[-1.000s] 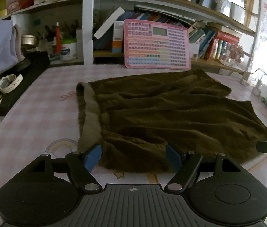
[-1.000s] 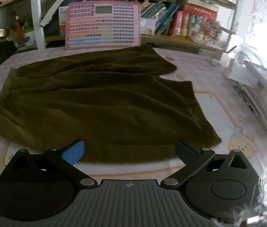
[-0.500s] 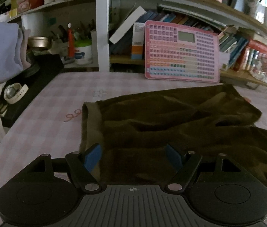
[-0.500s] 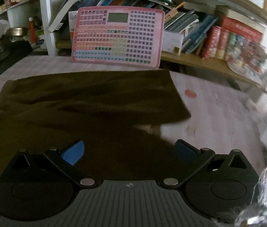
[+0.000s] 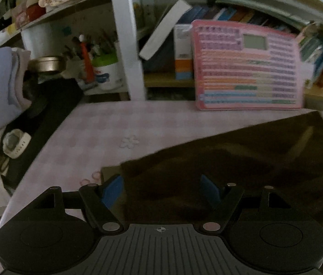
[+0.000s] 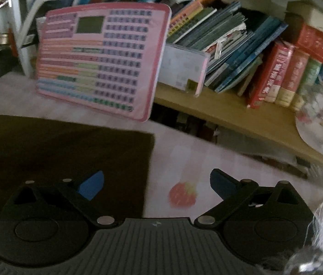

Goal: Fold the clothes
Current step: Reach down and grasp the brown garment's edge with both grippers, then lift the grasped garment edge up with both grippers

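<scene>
A dark brown fleece garment (image 5: 241, 160) lies spread flat on the pink checked table (image 5: 115, 126). My left gripper (image 5: 161, 189) is open, its blue pads over the garment's far left corner by the waistband. In the right wrist view the garment (image 6: 58, 149) fills the lower left. My right gripper (image 6: 156, 183) is open over the garment's far right corner, its left pad above the cloth and its right pad above the bare table. Neither gripper holds anything.
A pink toy keyboard (image 5: 246, 66) (image 6: 101, 57) leans on the shelf at the table's back. Books (image 6: 253, 52) fill the low shelf. A white watch (image 5: 14, 142) lies on a black thing at the left. A strawberry print (image 6: 182, 194) marks the table.
Both grippers have moved forward across the garment from its near edge to its far corners. Both stayed open and empty. The garment has not moved.
</scene>
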Demonstrator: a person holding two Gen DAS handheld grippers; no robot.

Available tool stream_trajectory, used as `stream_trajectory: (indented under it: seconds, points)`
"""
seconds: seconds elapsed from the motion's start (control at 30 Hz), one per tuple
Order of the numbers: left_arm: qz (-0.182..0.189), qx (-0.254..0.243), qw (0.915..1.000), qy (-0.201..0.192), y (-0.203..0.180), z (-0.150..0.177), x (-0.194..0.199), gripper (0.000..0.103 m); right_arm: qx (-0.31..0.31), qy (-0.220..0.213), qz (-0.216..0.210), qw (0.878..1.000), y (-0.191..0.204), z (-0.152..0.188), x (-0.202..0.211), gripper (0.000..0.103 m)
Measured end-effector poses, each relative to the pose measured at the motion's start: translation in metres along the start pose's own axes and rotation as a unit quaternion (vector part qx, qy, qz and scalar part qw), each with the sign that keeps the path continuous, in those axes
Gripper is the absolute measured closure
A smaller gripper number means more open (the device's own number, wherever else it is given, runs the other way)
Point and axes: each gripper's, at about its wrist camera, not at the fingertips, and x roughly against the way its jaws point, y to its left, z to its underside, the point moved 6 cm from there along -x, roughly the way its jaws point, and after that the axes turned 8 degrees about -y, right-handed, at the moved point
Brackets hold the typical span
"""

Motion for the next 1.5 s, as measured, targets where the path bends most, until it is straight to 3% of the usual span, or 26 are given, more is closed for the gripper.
stream_trajectory:
  seconds: [0.2,0.43,0.6,0.73,0.97,1.07,1.13,1.2,1.27,1.33,1.4,1.5]
  points:
    - [0.002,-0.028,0.9995,0.016,-0.007,-0.003,-0.032,0.026,0.016,0.008,-0.032,0.999,-0.005,-0.005,-0.047,0.006]
    - [0.033,-0.063,0.9970,0.031,-0.002,-0.021,-0.061,0.029,0.034,0.011,-0.074,0.997,0.001,-0.016,-0.085,0.015]
    - [0.064,-0.101,0.9905,0.067,0.000,-0.019,-0.083,0.037,0.048,0.026,-0.088,0.995,0.003,-0.011,-0.104,0.029]
    - [0.091,-0.125,0.9832,0.098,0.005,-0.011,-0.095,0.039,0.046,0.024,-0.106,0.993,0.003,-0.010,-0.106,0.033]
    - [0.149,-0.097,0.9755,0.129,0.019,-0.007,-0.107,0.038,0.054,0.031,-0.115,0.991,0.005,-0.012,-0.106,0.041]
    - [0.160,-0.084,0.9746,0.132,0.021,-0.007,-0.110,0.039,0.057,0.031,-0.118,0.991,0.008,-0.014,-0.105,0.051]
    - [0.162,-0.077,0.9755,0.128,0.018,-0.006,-0.109,0.050,0.056,0.033,-0.120,0.991,0.010,-0.015,-0.104,0.061]
    - [0.160,-0.067,0.9781,0.115,0.013,-0.006,-0.106,0.062,0.046,0.035,-0.116,0.992,0.010,-0.015,-0.102,0.079]
    - [0.165,-0.063,0.9777,0.114,0.011,-0.005,-0.102,0.074,0.025,0.041,-0.111,0.993,0.008,-0.015,-0.099,0.086]
    - [0.178,-0.061,0.9742,0.124,0.012,-0.005,-0.100,0.093,0.007,0.048,-0.100,0.994,0.008,-0.013,-0.094,0.089]
    - [0.180,-0.077,0.9741,0.113,0.017,-0.013,-0.096,0.096,0.003,0.049,-0.083,0.995,0.009,-0.013,-0.084,0.093]
    - [0.166,-0.071,0.9826,0.044,0.027,-0.034,-0.078,0.096,0.027,0.004,-0.038,0.999,0.010,-0.025,-0.054,0.096]
